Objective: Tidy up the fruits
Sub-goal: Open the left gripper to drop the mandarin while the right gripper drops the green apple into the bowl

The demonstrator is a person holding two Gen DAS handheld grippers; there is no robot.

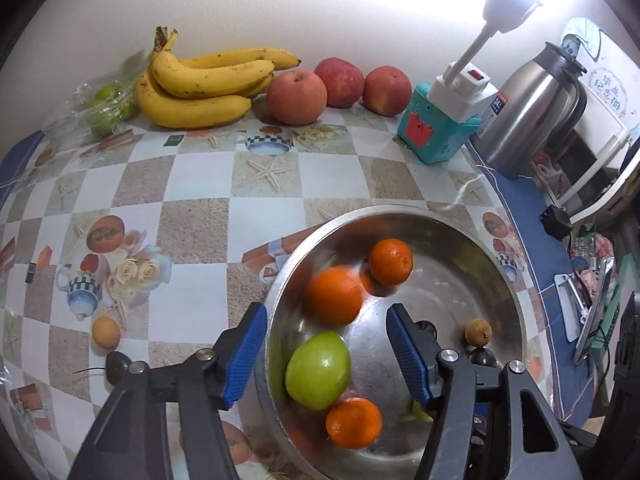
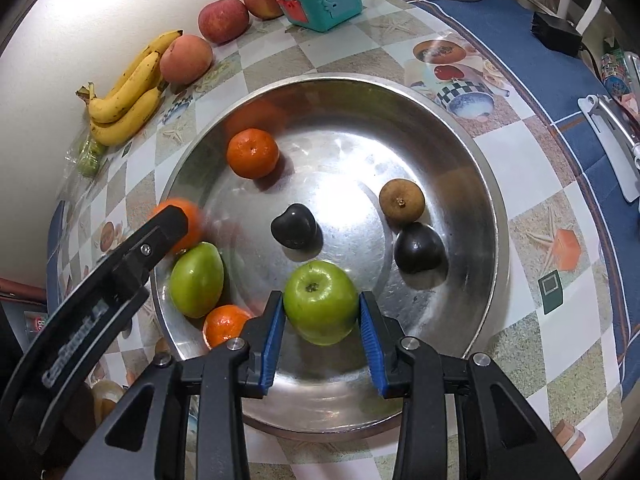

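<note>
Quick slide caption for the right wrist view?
Right gripper jaws close on a green apple inside the steel bowl.

The steel bowl [image 2: 460, 128] holds three oranges [image 2: 252, 153], two green fruits [image 2: 321, 307] (one round apple, one more oval), two dark plum-like fruits [image 2: 295, 226] and one small brown fruit [image 2: 401, 200]. Along the wall lie one bunch of bananas [image 1: 200, 88] and three red apples [image 1: 296, 97]. One small tan fruit [image 1: 106, 332] sits on the tablecloth.

The thermos label [image 1: 499, 103] reads "24"; other lettering is illegible.
</note>
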